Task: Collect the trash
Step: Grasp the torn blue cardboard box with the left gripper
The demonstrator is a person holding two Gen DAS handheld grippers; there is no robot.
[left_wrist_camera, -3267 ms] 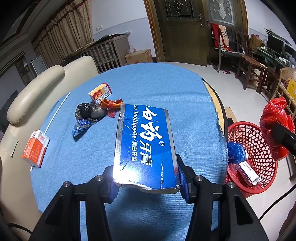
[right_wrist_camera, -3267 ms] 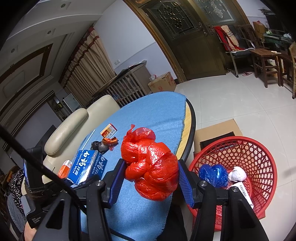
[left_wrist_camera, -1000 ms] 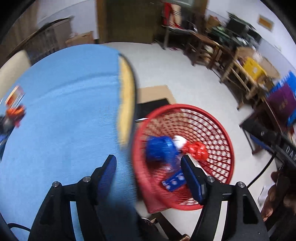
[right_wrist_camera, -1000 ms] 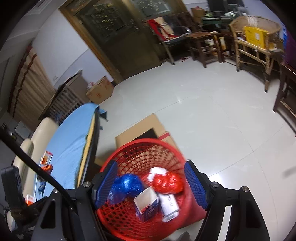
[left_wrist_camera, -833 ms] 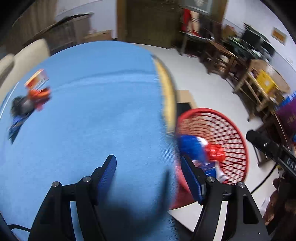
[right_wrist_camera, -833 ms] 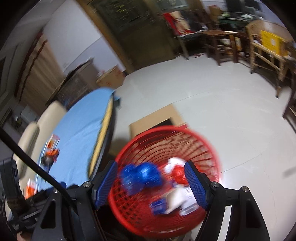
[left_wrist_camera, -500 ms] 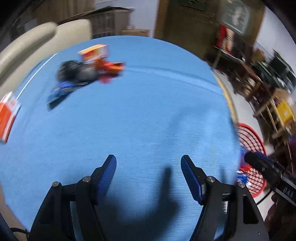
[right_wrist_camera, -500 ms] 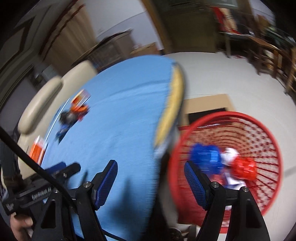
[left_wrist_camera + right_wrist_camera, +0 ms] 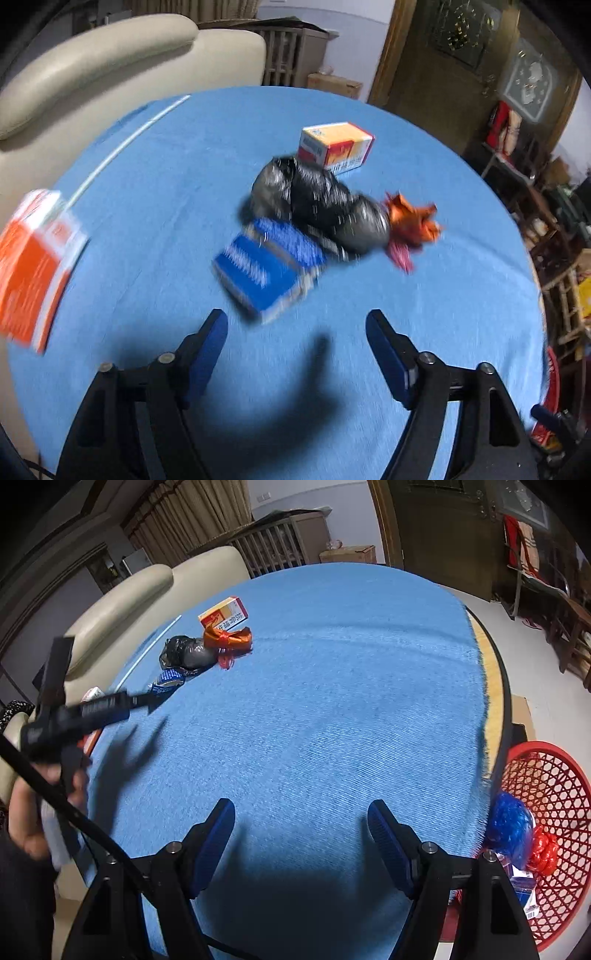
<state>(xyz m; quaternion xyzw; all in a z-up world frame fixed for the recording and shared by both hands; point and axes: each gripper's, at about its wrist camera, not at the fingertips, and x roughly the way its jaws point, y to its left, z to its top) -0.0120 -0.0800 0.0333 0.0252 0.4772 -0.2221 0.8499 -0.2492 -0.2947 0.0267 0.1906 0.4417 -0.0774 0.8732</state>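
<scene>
The trash left to collect sits in a tight cluster on the far-left part of the round tabletop, which is covered by a blue cloth. A small blue carton lies nearest the left claw, tilted and leaning against a crumpled black plastic bag. Just beside the bag's right end is a twisted orange wrapper, and behind the bag stands a yellow-and-red box, touching or nearly touching it. Well apart to the left, near the cloth's edge, lies an orange-and-white box, blurred in this view.

The left claw is released, fingers spread wide with nothing between them, and points straight at the blue carton; judging by that aim, the carton is the next pick. Because it rests partly against the bag, closing on it cleanly may call for coming in along its free sides, or the bag could be dragged along.

The right claw is likewise empty and spread, held over bare cloth on the near side of the tabletop, well away from the cluster. To its right, on the floor just below the tabletop's edge, stands the red mesh basket, which already holds a blue bag, a red bag and some small packaging.
</scene>
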